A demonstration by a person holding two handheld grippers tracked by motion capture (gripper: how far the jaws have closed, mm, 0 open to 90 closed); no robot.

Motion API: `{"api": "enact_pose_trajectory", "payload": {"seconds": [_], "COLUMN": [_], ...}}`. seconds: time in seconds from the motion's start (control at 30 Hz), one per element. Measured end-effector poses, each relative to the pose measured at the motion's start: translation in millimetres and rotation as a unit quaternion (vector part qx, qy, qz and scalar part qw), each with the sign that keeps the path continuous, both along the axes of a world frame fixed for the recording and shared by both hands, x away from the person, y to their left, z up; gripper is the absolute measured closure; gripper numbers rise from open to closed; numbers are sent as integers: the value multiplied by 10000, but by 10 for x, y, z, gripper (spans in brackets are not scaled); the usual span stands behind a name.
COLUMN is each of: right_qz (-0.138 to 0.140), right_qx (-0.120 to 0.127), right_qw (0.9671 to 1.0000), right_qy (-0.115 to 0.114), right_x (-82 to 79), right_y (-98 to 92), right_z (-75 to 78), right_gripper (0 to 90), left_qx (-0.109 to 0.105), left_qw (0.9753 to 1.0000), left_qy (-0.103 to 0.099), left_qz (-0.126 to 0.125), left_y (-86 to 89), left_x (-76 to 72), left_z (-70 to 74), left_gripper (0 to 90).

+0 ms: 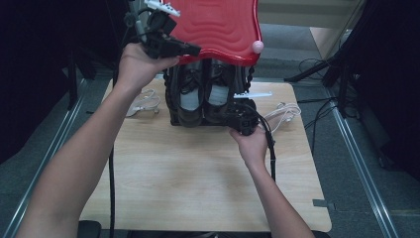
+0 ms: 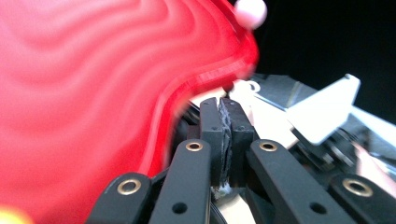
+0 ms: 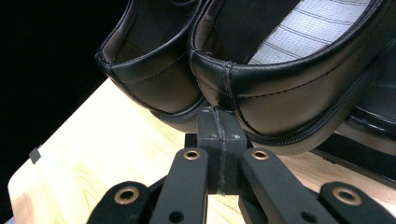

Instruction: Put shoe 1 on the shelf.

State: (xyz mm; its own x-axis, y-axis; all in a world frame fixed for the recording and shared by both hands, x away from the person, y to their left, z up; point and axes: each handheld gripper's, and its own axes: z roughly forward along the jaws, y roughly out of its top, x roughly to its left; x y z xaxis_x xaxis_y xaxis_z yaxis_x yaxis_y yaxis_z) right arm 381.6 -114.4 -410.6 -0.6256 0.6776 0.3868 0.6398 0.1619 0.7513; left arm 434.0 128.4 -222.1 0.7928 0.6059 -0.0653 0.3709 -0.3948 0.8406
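A red lid (image 1: pixel 218 25) with a wavy top and a pink knob (image 1: pixel 258 46) is raised over a black box (image 1: pixel 171 101) on the wooden table (image 1: pixel 198 173). Two black leather shoes (image 1: pixel 190 96) stand side by side in the box, heels toward me. My left gripper (image 1: pixel 195 49) is at the lid's near-left edge. In the left gripper view its jaws are pressed together (image 2: pixel 224 112), with the red lid (image 2: pixel 93 93) against their left side. My right gripper (image 1: pixel 230 111) is shut, its tip (image 3: pixel 219 126) just under the heel of the right-hand shoe (image 3: pixel 289 79), with nothing between the pads.
White cables lie on the table at the left (image 1: pixel 143 101) and the right (image 1: pixel 282 115) of the box. Dark stands and cables sit on the floor at the right (image 1: pixel 341 69). Bare tabletop stretches in front of the box.
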Motion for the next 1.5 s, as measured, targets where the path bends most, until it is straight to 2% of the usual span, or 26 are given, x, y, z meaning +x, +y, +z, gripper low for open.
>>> {"api": "enact_pose_trajectory", "payload": {"seconds": [0.1, 0.2, 0.23, 0.33, 0.37, 0.63, 0.73, 0.8, 0.97, 1.0, 1.03, 1.07, 1.13, 1.2, 1.23, 1.27, 1.3, 1.33, 1.37, 1.4, 1.5], "right_qz": [11, 32, 38, 18, -16, -192, -332, -543, -609, -638, -882, -976, -983, -888, -864, -819, -669, -586, -586, -468, -329], "right_qx": [11, 10, -37, -39, -38, -173, -252, -359, -254, -294, -656, -749, -679, -332, -293, -294, -278, -283, -283, -309, -271], "right_qw": [10000, 10000, 10000, 10000, 10000, 9996, 9990, 9977, 9977, 9972, 9933, 9918, 9924, 9953, 9957, 9961, 9970, 9975, 9975, 9979, 9985], "right_qy": [-4, 2, -8, -8, 20, -78, -143, -186, -184, -237, -344, -347, -281, -204, -163, -168, -280, -292, -292, -316, -347], "right_x": [4, 9, 19, 36, 63, 164, 217, 292, 360, 367, 388, 399, 406, 388, 360, 337, 230, 180, 180, 102, 18], "right_y": [-5, -13, -15, -31, -58, -139, -195, -256, -319, -325, -321, -334, -360, -420, -425, -421, -381, -357, -357, -307, -238], "right_z": [3, 8, 24, 42, 56, 102, 131, 168, 168, 165, 143, 124, 102, 63, 62, 63, 62, 59, 59, 47, 28], "right_gripper": [900, 900, 900, 900, 900, 900, 900, 900, 900, 900, 900, 900, 900, 900, 900, 900, 900, 900, 900, 900, 900], "left_qx": [111, 198, 186, 125, 92, 234, 268, 266, 250, 248, 245, 245, 251, 253, 257, 254, 244, 244, 239, 241, 235], "left_qw": [9998, 9993, 9991, 9991, 9988, 9987, 9985, 9985, 9986, 9986, 9986, 9986, 9986, 9987, 9986, 9986, 9987, 9987, 9988, 9988, 9986], "left_qy": [31, 168, 269, 284, 365, 292, 274, 272, 275, 273, 267, 268, 265, 255, 258, 257, 223, 223, 213, 215, 248], "left_qz": [146, 276, 273, 303, 318, 358, 382, 384, 390, 391, 394, 390, 376, 374, 374, 375, 377, 377, 373, 373, 391], "left_y": [-81, -112, -115, -106, -90, -108, -113, -113, -114, -116, -118, -116, -112, -111, -111, -113, -111, -111, -111, -112, -112], "left_x": [151, 281, 340, 379, 426, 449, 448, 447, 452, 452, 451, 451, 447, 445, 446, 445, 441, 441, 440, 439, 441], "left_z": [2, -44, -80, -105, -123, -130, -133, -134, -136, -136, -137, -137, -137, -138, -137, -138, -144, -144, -146, -145, -142], "left_gripper": [871, 889, 895, 895, 897, 900, 900, 900, 900, 900, 900, 900, 900, 900, 900, 900, 900, 900, 900, 900, 900]}}
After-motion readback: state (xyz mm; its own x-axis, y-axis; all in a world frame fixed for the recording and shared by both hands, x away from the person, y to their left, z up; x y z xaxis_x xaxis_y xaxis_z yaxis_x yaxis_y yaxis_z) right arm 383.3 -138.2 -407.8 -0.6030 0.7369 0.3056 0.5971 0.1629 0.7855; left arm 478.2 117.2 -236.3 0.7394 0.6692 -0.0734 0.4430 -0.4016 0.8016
